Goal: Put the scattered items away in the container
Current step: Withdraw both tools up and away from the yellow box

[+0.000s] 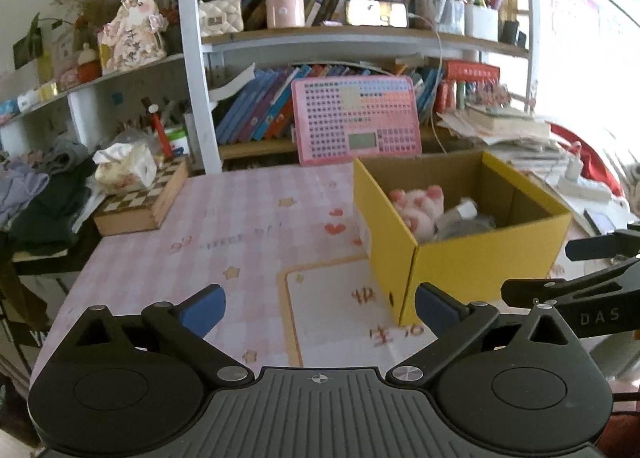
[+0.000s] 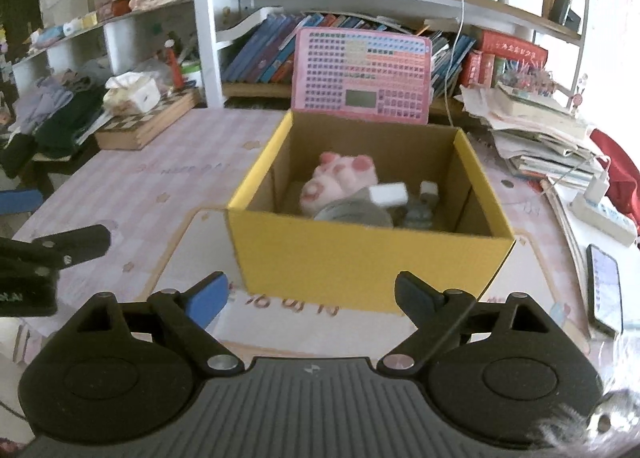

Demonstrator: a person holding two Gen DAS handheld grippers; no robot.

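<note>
Two tongs are in my hands, both spread wide with nothing between the pads. My left gripper hangs over the near part of the table, which wears a pink checked cloth with hearts and stars; between its blue pads I see only bare cloth and the near corner of the box.

At the table's far left corner a chessboard case lies flat, with a tissue box on top of it and a heap of dark clothes just beyond the left edge.

Toward the middle, leaning against the shelf at the far edge, stands a pink toy keyboard.

Right of centre sits the yellow cardboard box, open at the top, close in front of my right gripper. Inside it lie a pink plush toy, a small white block and some grey things that I cannot make out. On the cloth itself I can see no loose item of the same sort.

Past the box, at the table's right edge, a stack of books and papers is piled up, a white power strip lies nearer to me, and a phone rests flat by the near right corner. Something grey and furry shows blurred at the lower right of my right-hand view; I cannot tell what it is.
</note>
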